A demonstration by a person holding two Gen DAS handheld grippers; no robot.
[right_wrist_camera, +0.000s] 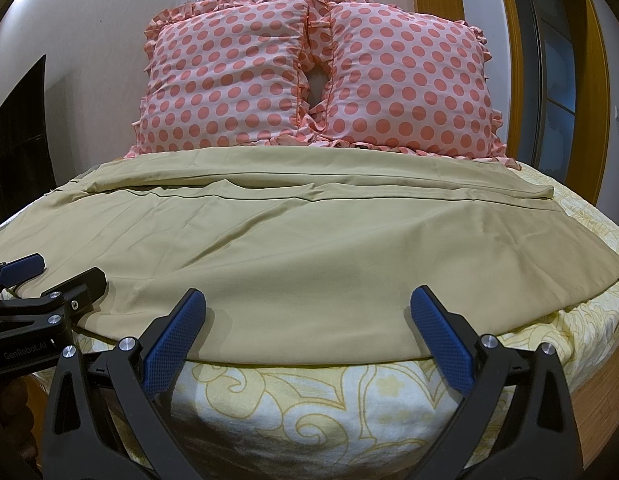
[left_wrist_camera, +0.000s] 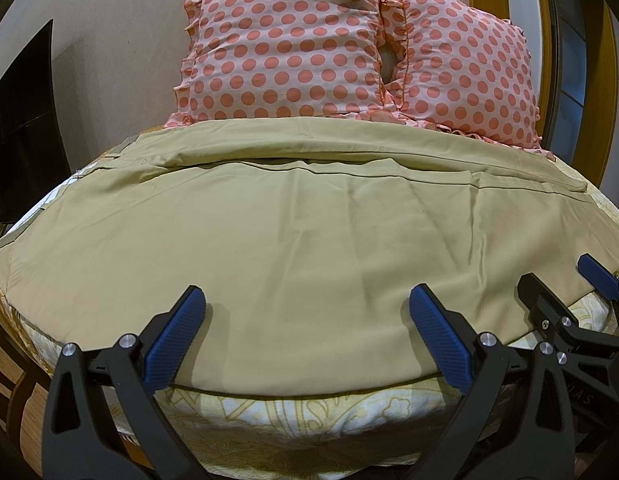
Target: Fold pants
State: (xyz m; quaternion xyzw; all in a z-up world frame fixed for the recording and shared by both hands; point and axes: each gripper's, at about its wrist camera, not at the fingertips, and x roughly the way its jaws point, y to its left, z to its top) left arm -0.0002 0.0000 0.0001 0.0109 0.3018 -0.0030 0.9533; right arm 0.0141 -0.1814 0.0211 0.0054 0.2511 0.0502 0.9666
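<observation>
Khaki pants (left_wrist_camera: pixel 293 240) lie spread flat across the bed, waist at the left, leg hems at the right; they also show in the right wrist view (right_wrist_camera: pixel 309 248). The two legs lie side by side with a seam line between them. My left gripper (left_wrist_camera: pixel 307 300) is open, its blue-padded fingers just above the near edge of the pants. My right gripper (right_wrist_camera: pixel 308 302) is open, also over the near edge, farther right. Each gripper shows in the other's view: the right gripper (left_wrist_camera: pixel 561 276) at the right, the left gripper (right_wrist_camera: pixel 65 270) at the left, both open.
Two pink polka-dot pillows (right_wrist_camera: pixel 309 76) stand against the wall behind the pants. The bed sheet (right_wrist_camera: pixel 293 396) is white with a yellow floral pattern. A dark cabinet (left_wrist_camera: pixel 21 132) stands at the left. A wooden door frame (right_wrist_camera: pixel 517 60) is at the right.
</observation>
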